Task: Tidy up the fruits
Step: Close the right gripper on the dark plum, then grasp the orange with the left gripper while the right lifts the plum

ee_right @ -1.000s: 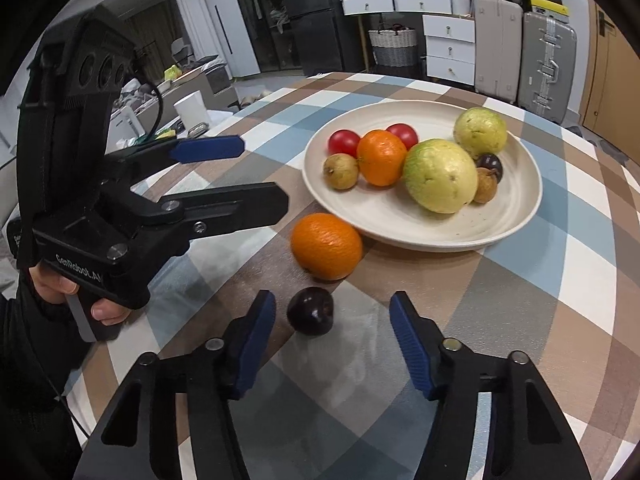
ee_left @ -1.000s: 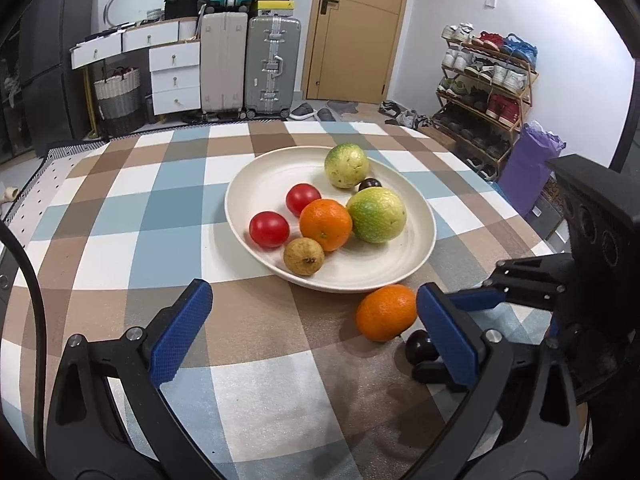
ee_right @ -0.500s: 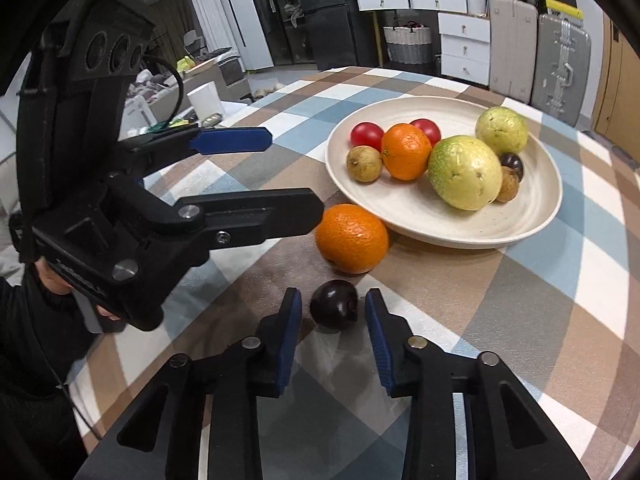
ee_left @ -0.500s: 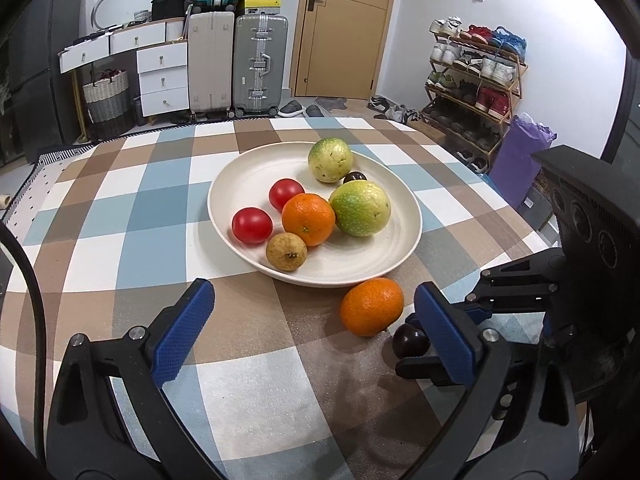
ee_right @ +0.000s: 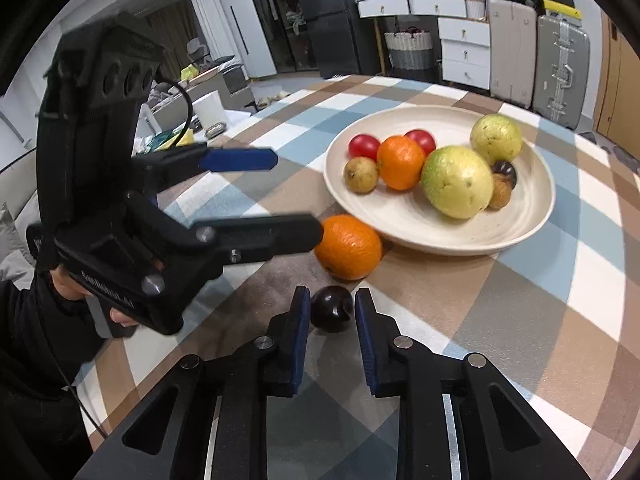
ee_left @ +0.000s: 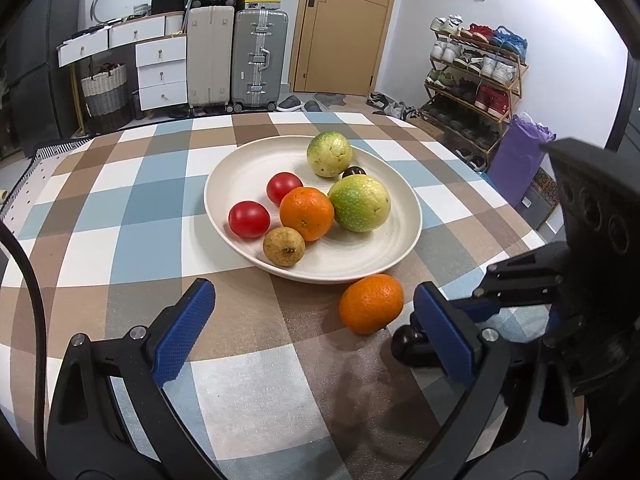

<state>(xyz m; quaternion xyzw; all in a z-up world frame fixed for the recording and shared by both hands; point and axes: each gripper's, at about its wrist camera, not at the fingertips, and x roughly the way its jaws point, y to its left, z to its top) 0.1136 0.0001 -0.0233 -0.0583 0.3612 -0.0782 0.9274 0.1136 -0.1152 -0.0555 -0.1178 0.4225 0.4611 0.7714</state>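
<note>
Right wrist view: the right gripper (ee_right: 332,314) has just been closing, and its blue pads now sit against both sides of a small dark plum-like fruit (ee_right: 331,309) on the checked tablecloth (ee_right: 540,300). The fruit lies dead ahead between the fingertips, roundish with no clear long axis, still resting on the cloth, not lifted. Judged step: grasp made, lift comes next. The white plate (ee_right: 532,224) lies ahead and to the right of this gripper, so the carry goes forward-right over the near rim. The loose orange (ee_right: 348,247) sits just beyond the dark fruit, touching or nearly touching the plate's rim, right on that path; a low carry could bump it.

The left gripper (ee_left: 316,328) hangs wide open with nothing between its pads, above the cloth, near the loose orange. It is the arm better placed for that orange.

Counts off the plate: one dark fruit, one orange. On the plate: two red tomatoes (ee_right: 363,146), one orange (ee_right: 400,162), two large green-yellow guava-like fruits (ee_right: 458,182), two small brown round fruits (ee_right: 361,174), one dark fruit (ee_right: 505,169). Eight on the plate, two still to go.
</note>
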